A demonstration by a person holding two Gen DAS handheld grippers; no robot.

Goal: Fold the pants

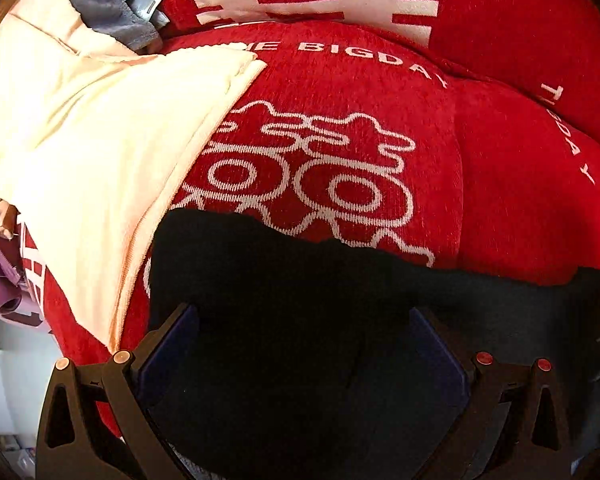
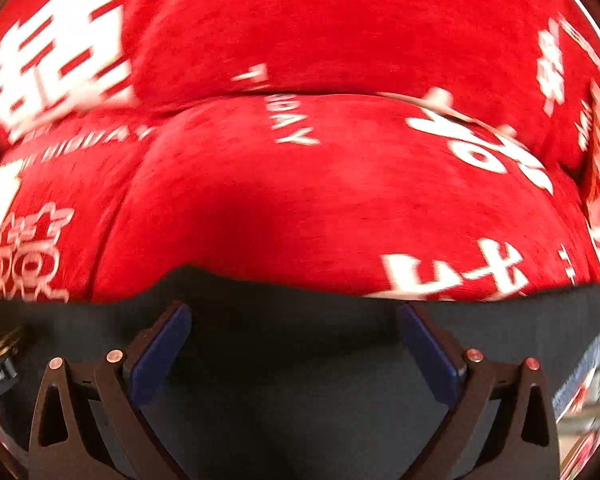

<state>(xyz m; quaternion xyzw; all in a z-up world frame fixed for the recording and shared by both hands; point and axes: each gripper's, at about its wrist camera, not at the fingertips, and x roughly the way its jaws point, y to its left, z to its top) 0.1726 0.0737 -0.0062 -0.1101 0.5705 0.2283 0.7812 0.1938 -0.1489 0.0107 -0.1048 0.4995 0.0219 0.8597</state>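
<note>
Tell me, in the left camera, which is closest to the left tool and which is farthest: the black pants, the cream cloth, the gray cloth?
1. The black pants: right under the open left tool, between its fingers.
2. The cream cloth: to the left, lying on the red cover.
3. The gray cloth: far up in the top left corner, beyond the cream cloth.

Two matching hand-held grippers, black frames with blue pads.

Left black plastic two-finger gripper (image 1: 304, 314): dark-blue flat pads (image 1: 172, 344) on the finger insides, triangular cut-outs in the outer links, copper pin heads on its left side, red ones on its right. Right black plastic two-finger gripper (image 2: 295, 312): same build, blue pads (image 2: 160, 350), all pin heads copper-toned.
</note>
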